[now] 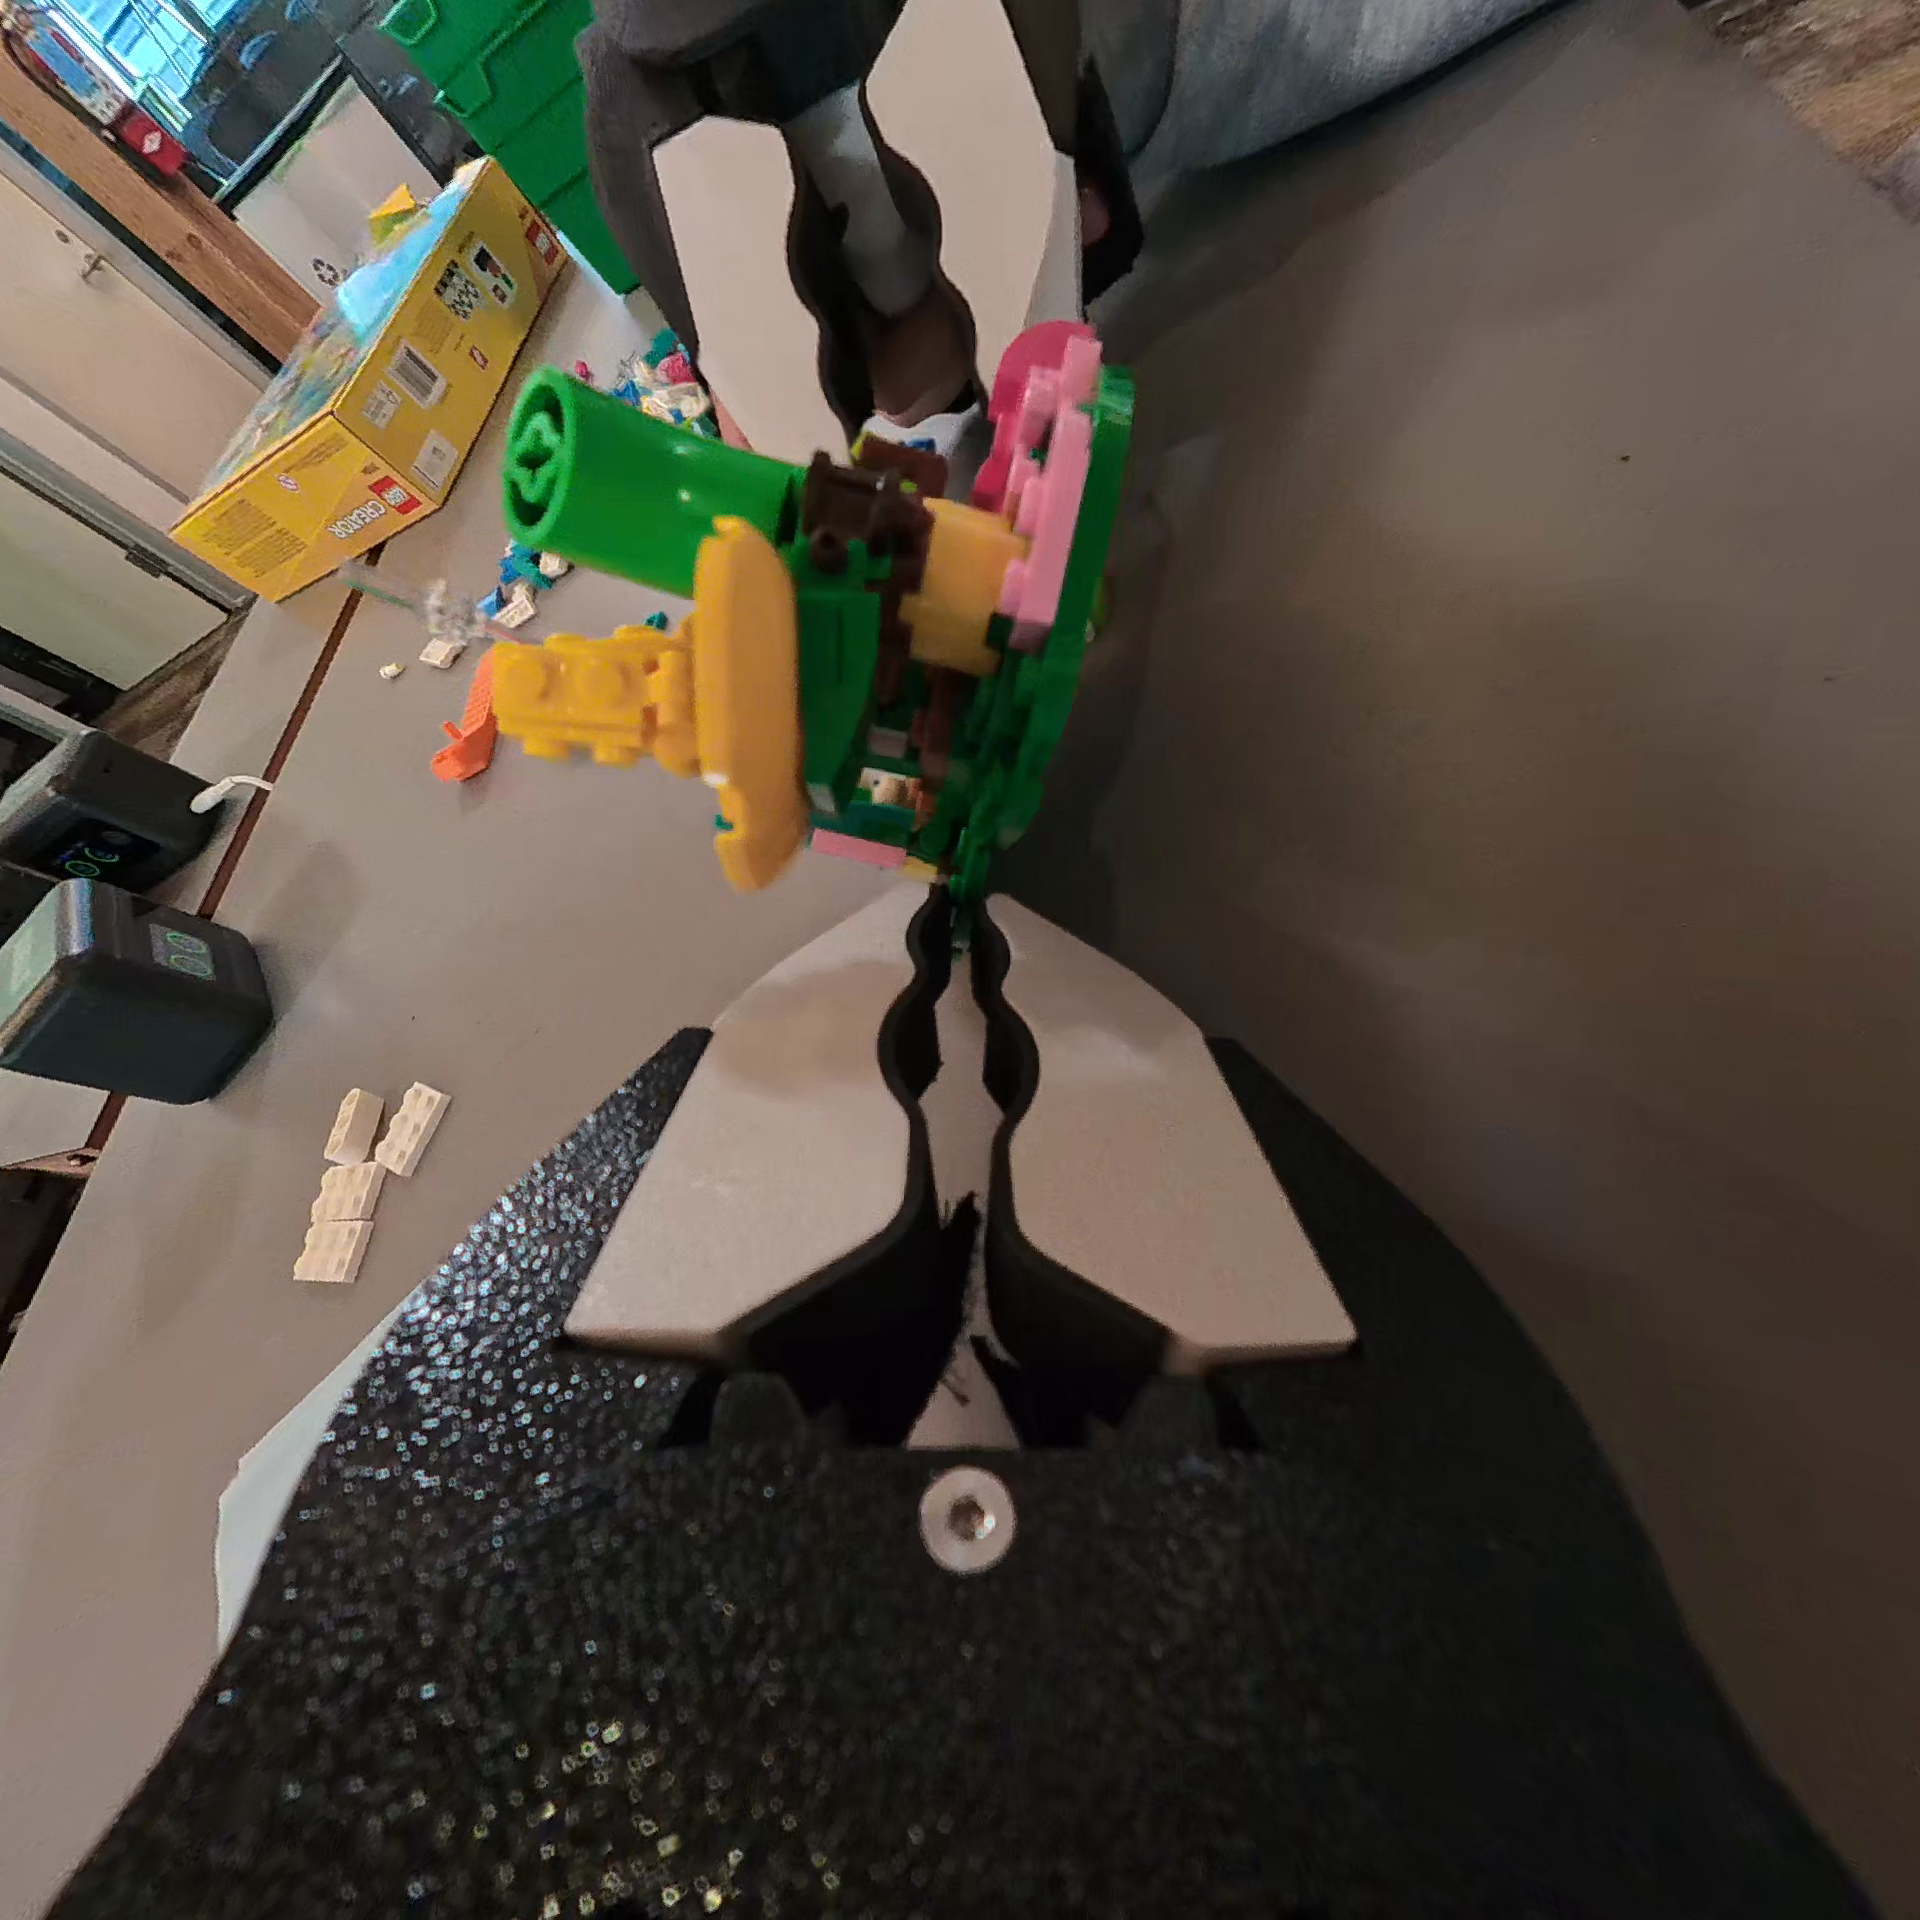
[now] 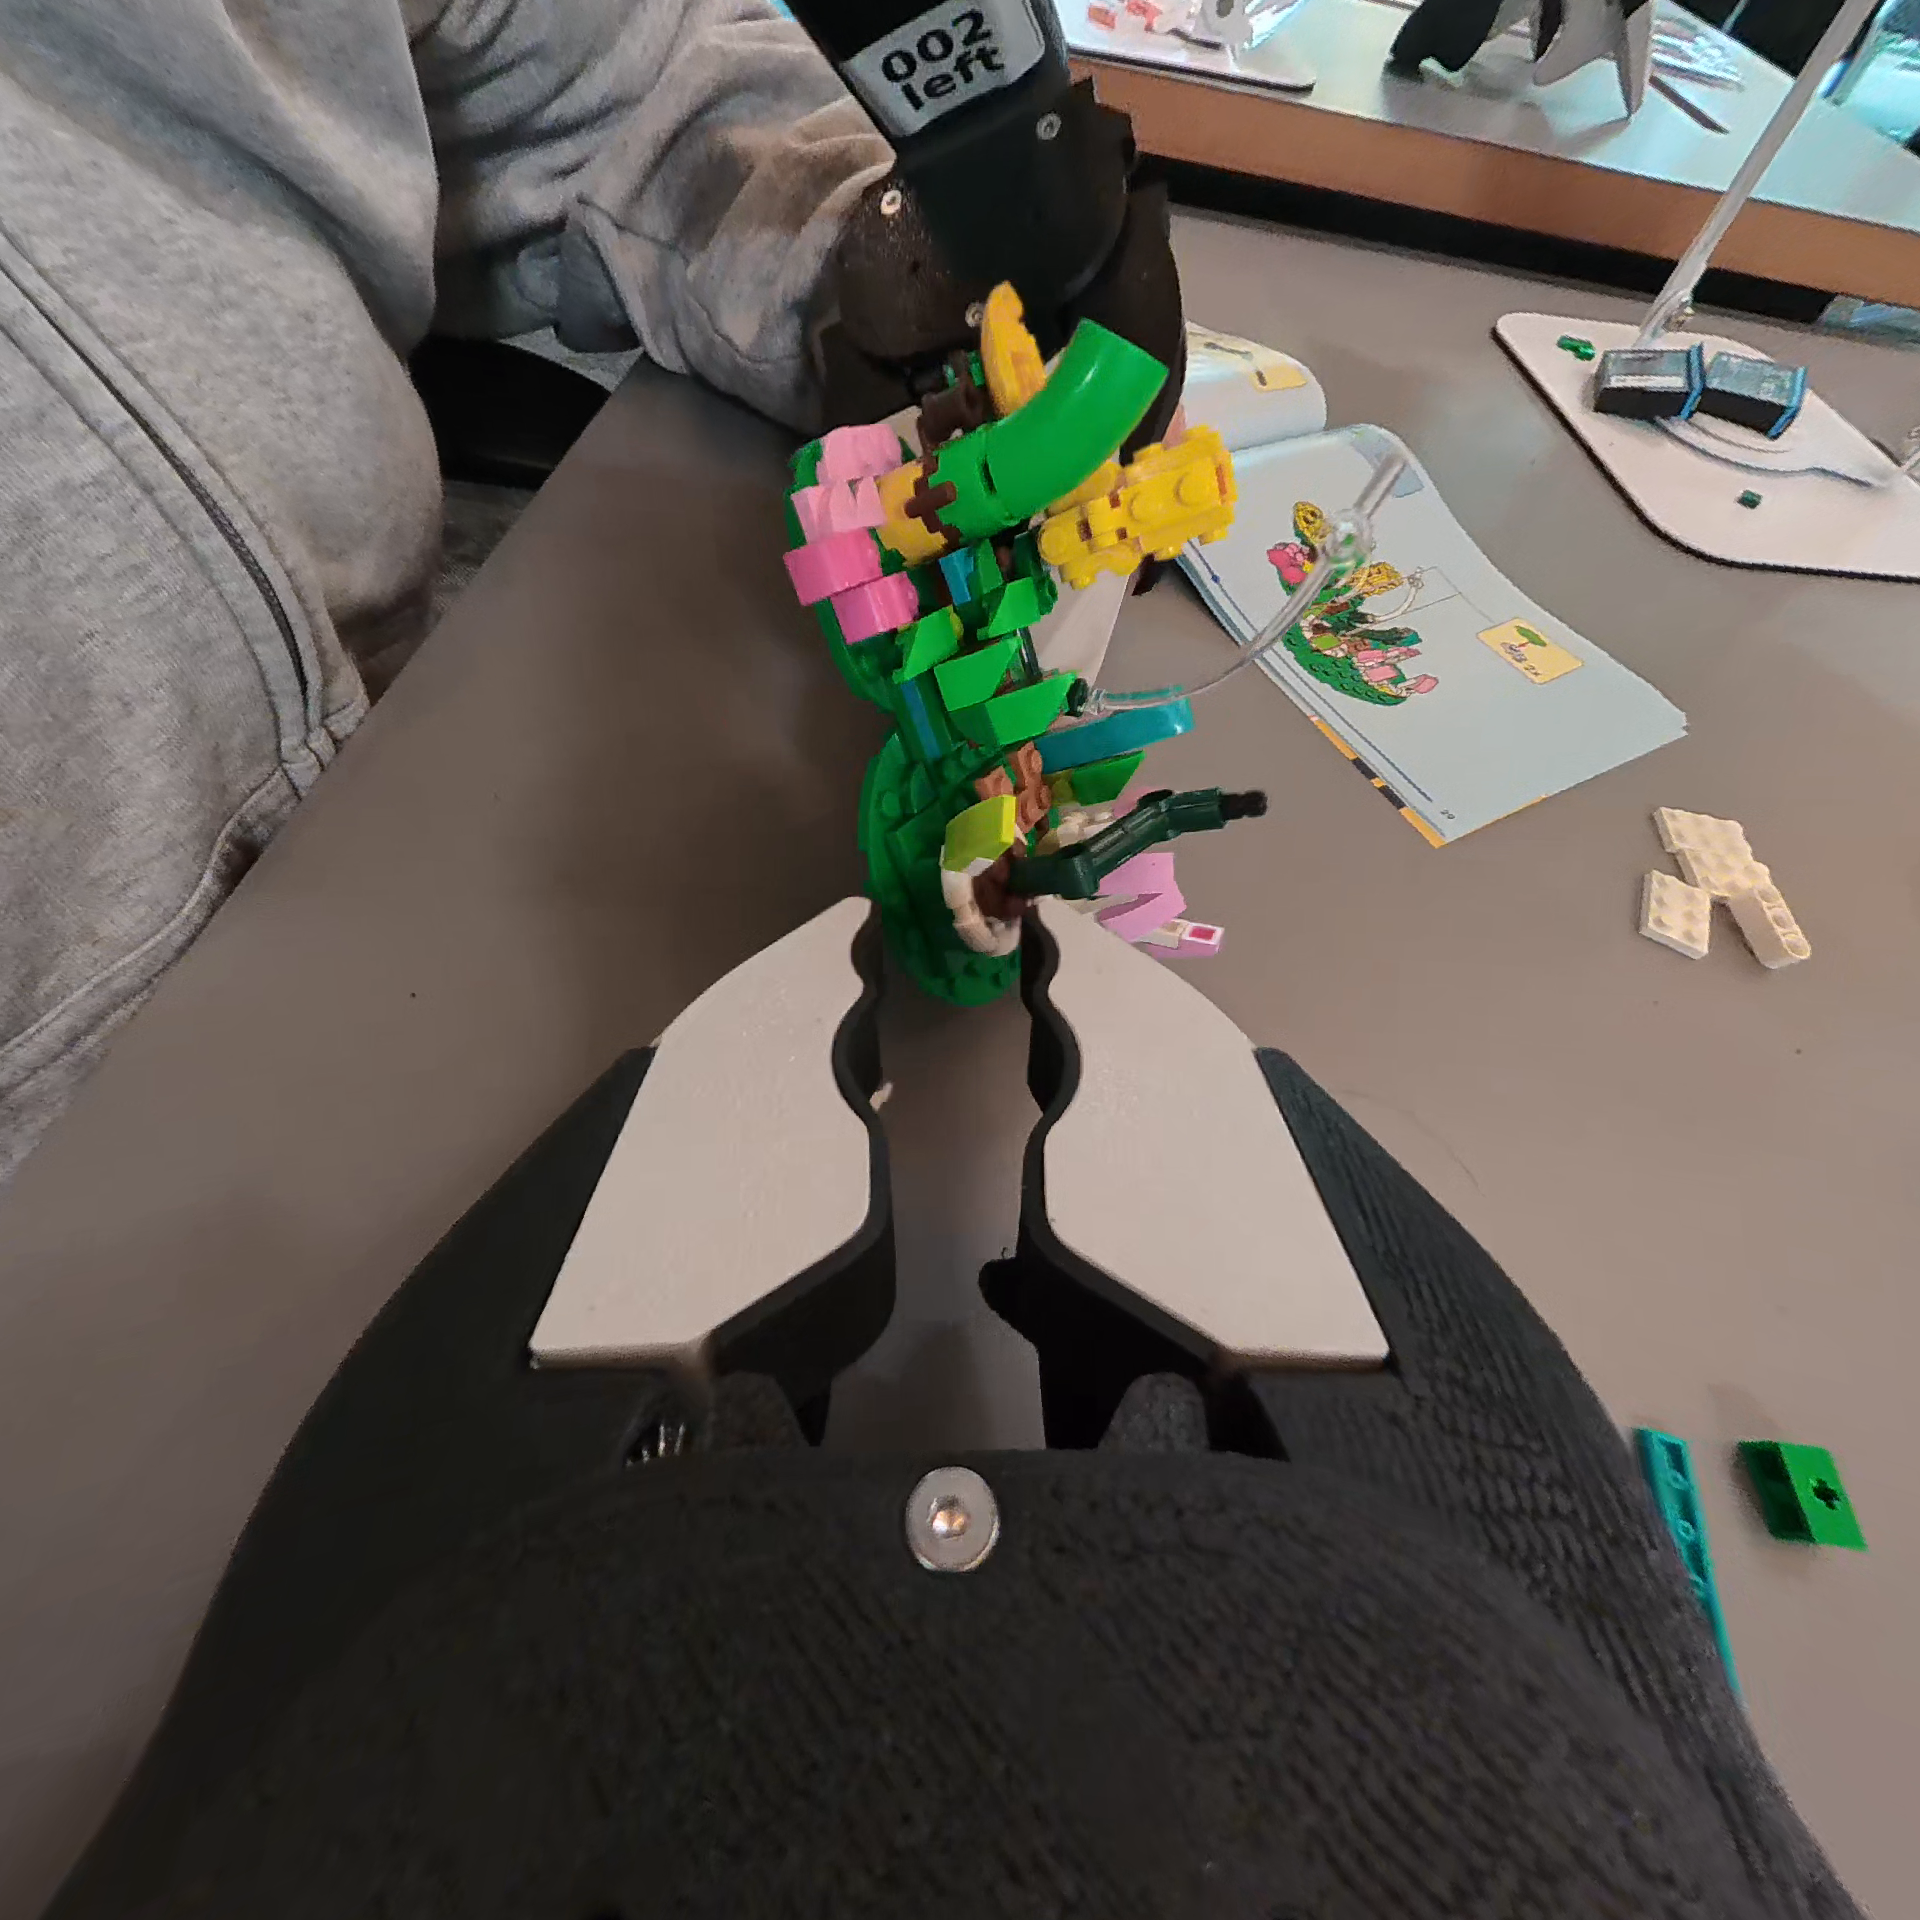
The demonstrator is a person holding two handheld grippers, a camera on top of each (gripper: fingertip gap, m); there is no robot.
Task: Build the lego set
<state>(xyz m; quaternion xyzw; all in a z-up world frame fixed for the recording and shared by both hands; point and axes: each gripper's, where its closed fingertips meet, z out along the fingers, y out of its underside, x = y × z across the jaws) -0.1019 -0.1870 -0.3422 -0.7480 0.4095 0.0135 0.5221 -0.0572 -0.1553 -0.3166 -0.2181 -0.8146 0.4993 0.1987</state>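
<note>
Lego model [image 2: 966, 644] held above the grey surface [image 2: 623, 831], its long axis running between the two tools. Left tool [image 1: 961, 914] clamped on the green base edge; right tool [image 2: 951, 935] clamped on the opposite end. Open instruction booklet [image 2: 1455, 644] visible only in right wrist view; yellow box [image 1: 384, 395] only in left.

The left hand-held gripper [image 1: 961, 914] was nearly closed, its fingertips pinched together on a thin edge. The right hand-held gripper [image 2: 951, 935] was held partly spread, its fingers [image 2: 769, 1101] set on either side of what it gripped.
</note>
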